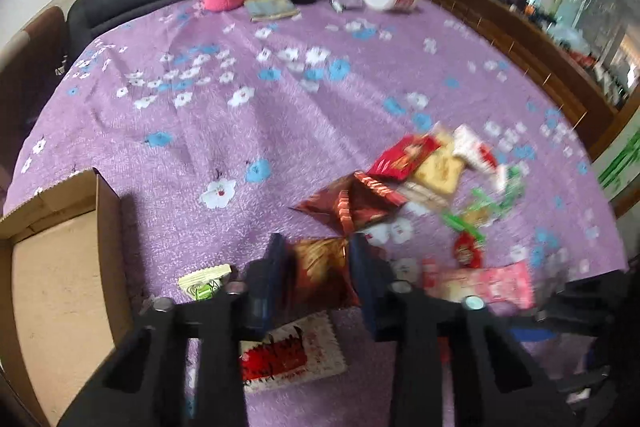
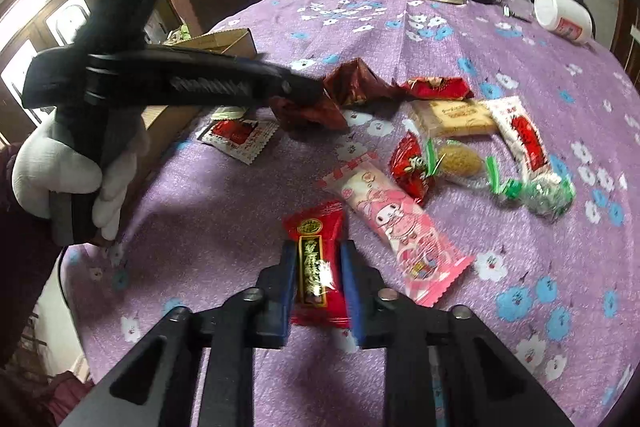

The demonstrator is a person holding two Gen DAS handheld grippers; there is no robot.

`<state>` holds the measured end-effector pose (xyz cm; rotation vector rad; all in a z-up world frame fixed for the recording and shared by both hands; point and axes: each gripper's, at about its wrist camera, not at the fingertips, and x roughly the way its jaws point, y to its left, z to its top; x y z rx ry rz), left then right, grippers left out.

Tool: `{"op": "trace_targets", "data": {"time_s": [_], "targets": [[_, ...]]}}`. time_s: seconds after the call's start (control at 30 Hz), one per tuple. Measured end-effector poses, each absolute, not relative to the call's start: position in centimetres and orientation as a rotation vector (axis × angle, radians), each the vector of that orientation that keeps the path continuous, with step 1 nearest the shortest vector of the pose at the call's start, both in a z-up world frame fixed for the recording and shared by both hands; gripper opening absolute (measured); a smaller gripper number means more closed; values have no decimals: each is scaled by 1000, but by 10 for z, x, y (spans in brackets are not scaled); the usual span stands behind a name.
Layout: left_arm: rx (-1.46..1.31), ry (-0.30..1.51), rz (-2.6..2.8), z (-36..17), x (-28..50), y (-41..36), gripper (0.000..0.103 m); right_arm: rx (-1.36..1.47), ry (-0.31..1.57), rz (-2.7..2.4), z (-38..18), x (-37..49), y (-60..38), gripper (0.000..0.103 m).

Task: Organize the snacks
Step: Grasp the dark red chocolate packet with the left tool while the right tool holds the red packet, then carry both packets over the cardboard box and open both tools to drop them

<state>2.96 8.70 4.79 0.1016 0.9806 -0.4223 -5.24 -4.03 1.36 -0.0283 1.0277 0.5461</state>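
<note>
Two grippers each clasp a crinkly packet above the purple flowered counter [image 1: 248, 115]. Left gripper [image 1: 318, 263] jaws clench a dark red foil snack [image 1: 320, 267]; only its view shows the open cardboard box [image 1: 108, 227]. Right gripper [image 2: 318, 279] jaws grip a glossy red wrapper [image 2: 316, 267], long axis pointing away from the camera, beside the pink packet [image 2: 396, 223].

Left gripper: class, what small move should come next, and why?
Probably carry it left to the cardboard box. The left gripper is shut on a dark red snack packet, lifted off the purple tablecloth, and the open box lies just to its left.
</note>
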Motion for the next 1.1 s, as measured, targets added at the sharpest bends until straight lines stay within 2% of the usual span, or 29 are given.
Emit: {"op": "trace_targets", "data": {"time_s": [0.03, 0.07, 0.33, 0.4, 0.43, 0.47, 0.53, 1.0, 1.03, 1.1], "targets": [[95, 974, -424, 51, 28, 88, 4, -14, 1028, 550, 14, -53, -42, 21], [92, 971, -421, 55, 26, 89, 2, -11, 1028, 548, 13, -54, -42, 21], [5, 976, -435, 61, 20, 102, 2, 8, 1025, 535, 17, -69, -46, 20], [-43, 973, -438, 63, 21, 110, 6, 15, 1022, 530, 17, -72, -48, 20], [-66, 975, -443, 63, 22, 113, 21, 20, 1023, 530, 17, -72, -49, 20], [-87, 974, -442, 63, 23, 116, 43, 23, 1025, 528, 16, -73, -50, 20], [-88, 956, -431, 65, 24, 120, 66, 29, 1029, 525, 15, -72, -52, 20], [287, 957, -407, 37, 25, 72, 67, 68, 1034, 549, 11, -68, -58, 20], [303, 960, -405, 34, 25, 70, 66, 66, 1033, 549, 11, -68, -58, 20], [328, 982, -410, 27, 25, 66, 46, 67, 1032, 550, 11, -69, -58, 20]]}}
